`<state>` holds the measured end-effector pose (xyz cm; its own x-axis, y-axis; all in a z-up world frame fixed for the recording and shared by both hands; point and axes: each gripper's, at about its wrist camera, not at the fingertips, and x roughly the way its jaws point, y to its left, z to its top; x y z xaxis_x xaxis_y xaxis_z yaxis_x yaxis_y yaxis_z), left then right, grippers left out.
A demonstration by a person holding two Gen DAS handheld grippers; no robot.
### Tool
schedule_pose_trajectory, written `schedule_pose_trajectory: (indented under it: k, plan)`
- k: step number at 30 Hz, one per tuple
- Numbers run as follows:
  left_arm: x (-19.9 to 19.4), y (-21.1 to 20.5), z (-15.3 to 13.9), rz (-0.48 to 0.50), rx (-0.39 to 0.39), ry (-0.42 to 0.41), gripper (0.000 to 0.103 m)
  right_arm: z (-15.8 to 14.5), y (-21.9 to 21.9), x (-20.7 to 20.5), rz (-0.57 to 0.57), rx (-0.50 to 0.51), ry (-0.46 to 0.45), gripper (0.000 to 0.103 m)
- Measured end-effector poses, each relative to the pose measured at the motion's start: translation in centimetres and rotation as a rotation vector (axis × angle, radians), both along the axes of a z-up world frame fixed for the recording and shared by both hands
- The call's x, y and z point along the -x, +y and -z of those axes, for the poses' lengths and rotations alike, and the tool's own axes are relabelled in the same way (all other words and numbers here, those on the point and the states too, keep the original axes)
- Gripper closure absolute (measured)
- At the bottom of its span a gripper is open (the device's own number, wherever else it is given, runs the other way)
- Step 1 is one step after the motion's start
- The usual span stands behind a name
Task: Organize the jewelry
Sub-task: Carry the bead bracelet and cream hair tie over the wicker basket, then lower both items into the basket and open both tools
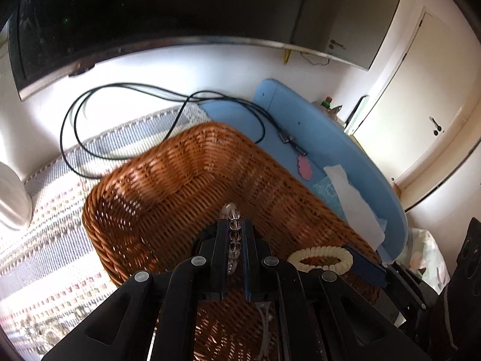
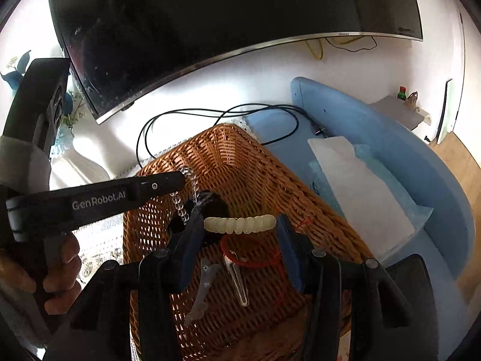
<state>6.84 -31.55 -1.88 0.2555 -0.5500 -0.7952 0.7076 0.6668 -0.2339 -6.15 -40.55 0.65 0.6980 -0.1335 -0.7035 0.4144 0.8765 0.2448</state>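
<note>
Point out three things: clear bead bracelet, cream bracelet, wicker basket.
clear bead bracelet (image 1: 234, 234): left wrist view, on the beads pinched between the fingers.
cream bracelet (image 2: 240, 224): right wrist view, on the middle of the bead row spanning the fingers.
wicker basket (image 1: 168, 186): left wrist view, on its inner woven wall.

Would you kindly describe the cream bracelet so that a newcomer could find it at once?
Look for the brown wicker basket below the dark TV screen. Above its inside, the right gripper holds the cream bracelet stretched between its blue fingers. Unlike the clear bead strand hanging from the left gripper, it is opaque, chunky and ribbed.
</note>
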Motion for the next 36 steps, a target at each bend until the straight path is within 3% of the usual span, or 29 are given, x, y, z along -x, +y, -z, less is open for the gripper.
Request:
schedule_pose_trajectory:
  k: [15,22,26,30,36]
  plan:
    - [0.0,1.5,1.0,-0.026,-0.031,0.058,0.095,1.1,0.3,-0.4,-0.019,-0.027,0.036,0.049]
    - [-0.2,3.9,0.6,-0.056,0.012,0.084,0.076,1.2,0.3,-0.8,-0.025,-0.022,0.053,0.048]
    - [-0.8,7.1,-0.8,-0.12,0.085,0.094,0.066,1.5,0.3,-1.1,-0.026,-0.027,0.071,0.041]
    - [-1.6,11.9,-2.2,-0.219,0.143,0.084,0.063,1.1,0.6,-1.1,-0.033,-0.019,0.074,0.036]
    - [-3.7,21.4,-2.2,-0.44,0.108,0.058,0.062,-0.9,1.6,-1.3,-0.062,0.009,0.035,0.036]
